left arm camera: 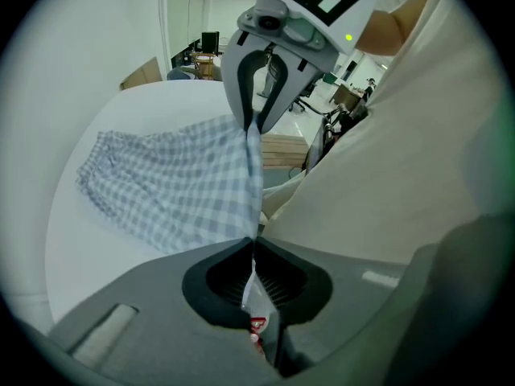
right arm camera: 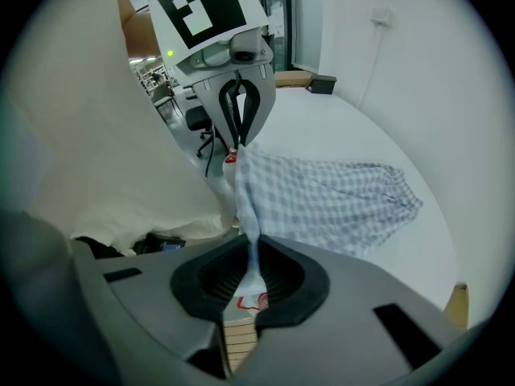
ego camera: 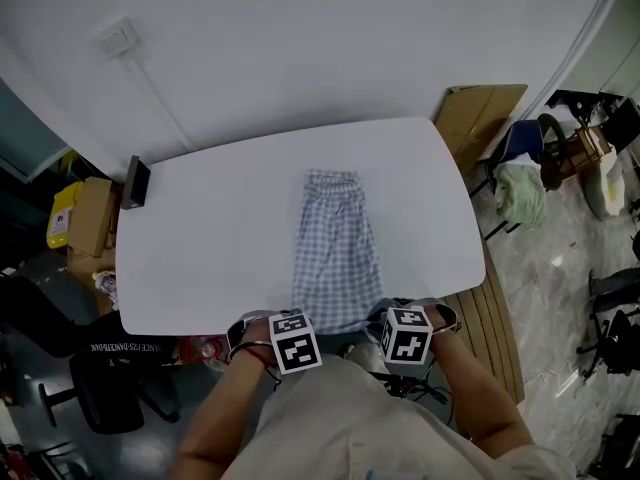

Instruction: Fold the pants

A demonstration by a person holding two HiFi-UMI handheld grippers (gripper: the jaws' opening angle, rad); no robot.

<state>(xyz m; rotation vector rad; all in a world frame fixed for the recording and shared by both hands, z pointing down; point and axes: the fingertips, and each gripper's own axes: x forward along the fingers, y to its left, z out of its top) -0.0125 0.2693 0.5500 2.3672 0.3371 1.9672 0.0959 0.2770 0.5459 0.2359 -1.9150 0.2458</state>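
Blue-and-white checked pants [ego camera: 335, 253] lie lengthwise on the white table [ego camera: 220, 238], waistband at the far end. Their near end is lifted at the table's front edge. My left gripper [ego camera: 287, 324] is shut on the left corner of that end, and my right gripper [ego camera: 400, 320] is shut on the right corner. In the left gripper view the cloth [left arm camera: 177, 183] runs taut into the closed jaws [left arm camera: 253, 252], with the right gripper [left arm camera: 254, 123] pinching it beyond. In the right gripper view the cloth [right arm camera: 330, 195] enters the jaws [right arm camera: 251, 257], and the left gripper [right arm camera: 238, 139] holds it opposite.
A black device [ego camera: 137, 181] stands at the table's left far edge. Cardboard [ego camera: 480, 118] leans at the right far corner beside a chair [ego camera: 520, 153]. Wooden slats [ego camera: 495, 328] lie right of the table. Boxes [ego camera: 85, 213] and a black office chair [ego camera: 110, 388] stand left.
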